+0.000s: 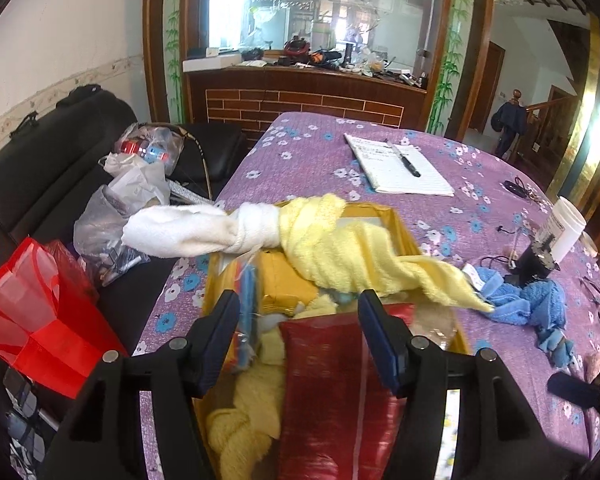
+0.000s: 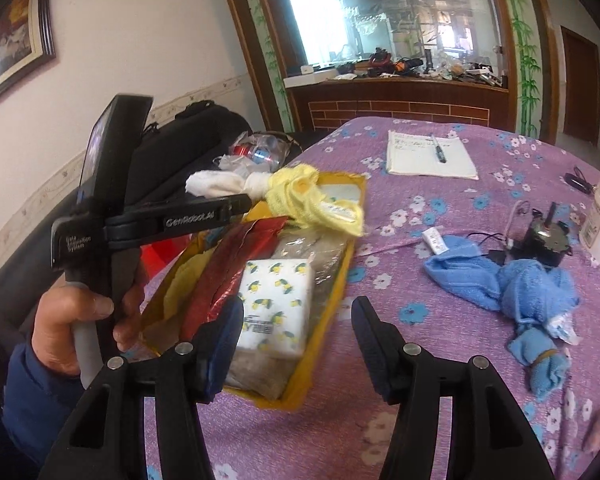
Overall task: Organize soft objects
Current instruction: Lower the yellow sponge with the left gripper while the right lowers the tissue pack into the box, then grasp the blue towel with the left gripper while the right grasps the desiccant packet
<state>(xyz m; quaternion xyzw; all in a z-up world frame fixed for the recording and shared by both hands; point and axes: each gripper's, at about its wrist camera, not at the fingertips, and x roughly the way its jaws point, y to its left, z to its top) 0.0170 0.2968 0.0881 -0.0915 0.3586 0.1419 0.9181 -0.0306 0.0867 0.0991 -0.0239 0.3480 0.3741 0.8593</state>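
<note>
I'm hovering both tongs, L & R, released, empty, yellow-white towel just ahead in box; next I'm going for blue towel, right of R.

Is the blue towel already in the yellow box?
No, the blue towel lies on the purple tablecloth, right of the yellow box.

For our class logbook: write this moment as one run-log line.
left gripper: open, empty | right gripper: open, empty | knotted white-yellow towel: on yellow box | blue towel: on table
</note>
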